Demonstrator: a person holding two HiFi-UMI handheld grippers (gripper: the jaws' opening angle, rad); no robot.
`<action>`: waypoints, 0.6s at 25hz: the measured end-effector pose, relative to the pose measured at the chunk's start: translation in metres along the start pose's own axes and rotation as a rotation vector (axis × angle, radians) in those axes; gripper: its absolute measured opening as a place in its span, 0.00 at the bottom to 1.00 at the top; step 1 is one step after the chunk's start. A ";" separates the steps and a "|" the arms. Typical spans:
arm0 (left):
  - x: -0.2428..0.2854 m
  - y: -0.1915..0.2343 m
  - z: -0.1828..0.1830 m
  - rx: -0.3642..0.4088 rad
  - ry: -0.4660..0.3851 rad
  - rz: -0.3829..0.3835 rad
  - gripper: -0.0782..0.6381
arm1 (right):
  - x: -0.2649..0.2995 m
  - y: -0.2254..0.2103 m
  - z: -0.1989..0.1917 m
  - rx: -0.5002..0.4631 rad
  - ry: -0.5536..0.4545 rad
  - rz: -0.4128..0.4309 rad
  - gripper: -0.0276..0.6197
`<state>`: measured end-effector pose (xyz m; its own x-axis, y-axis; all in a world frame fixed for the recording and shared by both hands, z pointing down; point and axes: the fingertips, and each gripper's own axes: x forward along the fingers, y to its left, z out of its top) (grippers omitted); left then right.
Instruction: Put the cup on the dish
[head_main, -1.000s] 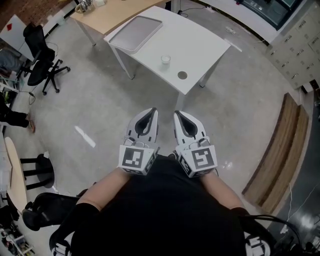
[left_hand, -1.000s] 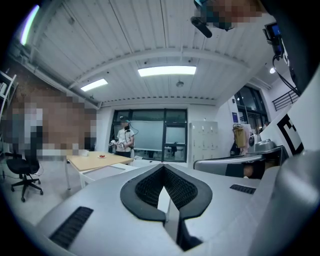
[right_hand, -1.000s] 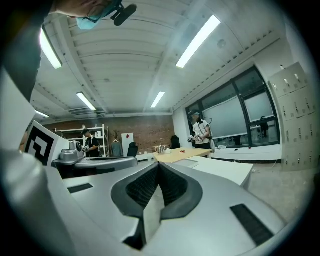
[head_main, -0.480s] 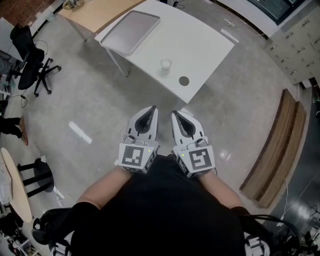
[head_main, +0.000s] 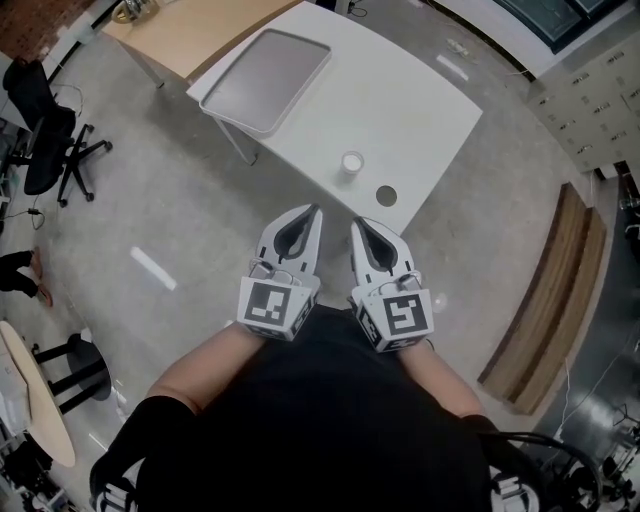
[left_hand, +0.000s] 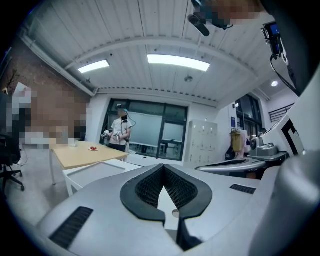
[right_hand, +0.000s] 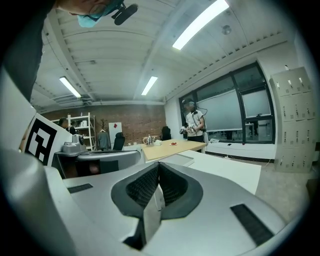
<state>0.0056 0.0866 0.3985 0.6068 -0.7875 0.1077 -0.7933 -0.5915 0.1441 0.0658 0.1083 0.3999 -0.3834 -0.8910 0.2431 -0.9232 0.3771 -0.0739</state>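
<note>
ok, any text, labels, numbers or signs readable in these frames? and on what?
No readable text in any view.
Marker cubes: black-and-white square patterns only, no letters or digits.
Blue sign beside the lockers, left gripper view: too small to read.
White sheet with a red mark on the brick wall, right gripper view: too small to read.

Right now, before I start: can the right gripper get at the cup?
Probably not yet: the right gripper, shut, is held at the body, short of the table. The way to the cup looks free.
</note>
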 end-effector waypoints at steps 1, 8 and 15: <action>0.004 0.008 0.001 -0.002 -0.001 -0.005 0.12 | 0.009 0.002 0.001 0.000 -0.003 -0.001 0.06; 0.029 0.045 -0.004 0.007 0.039 -0.019 0.12 | 0.049 -0.006 -0.004 -0.023 0.019 -0.026 0.06; 0.084 0.056 -0.015 0.029 0.072 -0.021 0.12 | 0.081 -0.055 -0.015 -0.031 0.069 -0.044 0.06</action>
<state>0.0133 -0.0104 0.4307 0.6248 -0.7609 0.1751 -0.7806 -0.6136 0.1191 0.0862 0.0187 0.4382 -0.3391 -0.8877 0.3115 -0.9374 0.3468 -0.0323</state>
